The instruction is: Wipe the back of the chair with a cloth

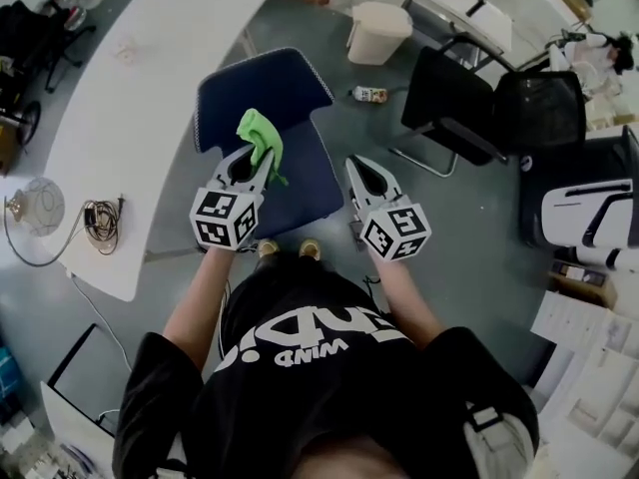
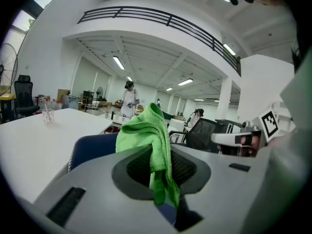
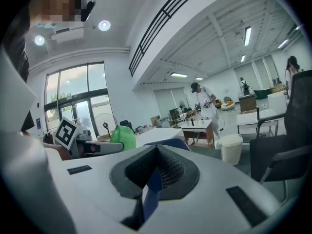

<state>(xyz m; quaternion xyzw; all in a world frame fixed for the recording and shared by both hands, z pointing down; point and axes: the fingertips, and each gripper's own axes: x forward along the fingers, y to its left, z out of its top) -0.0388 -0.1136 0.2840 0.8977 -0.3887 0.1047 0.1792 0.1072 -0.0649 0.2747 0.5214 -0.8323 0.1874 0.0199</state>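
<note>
A blue office chair [image 1: 268, 96] stands just in front of me in the head view, with its backrest on the far side. My left gripper [image 1: 247, 171] hovers over the chair's left side, shut on a green cloth [image 1: 262, 136] that bunches up above the jaws. In the left gripper view the cloth [image 2: 146, 130] hangs out of the shut left gripper [image 2: 157, 168], with the blue chair [image 2: 92, 150] behind it. My right gripper [image 1: 364, 180] is held over the chair's right edge, shut on nothing. Blue shows through the slit of the right gripper [image 3: 155, 172].
A long white table [image 1: 130, 118] runs along the left, with a coiled cable [image 1: 100, 223] and a glass bowl [image 1: 35, 206] on it. Black chairs [image 1: 469, 108] stand at the right, a white bin [image 1: 379, 33] and a bottle [image 1: 371, 94] beyond the chair. People stand far off.
</note>
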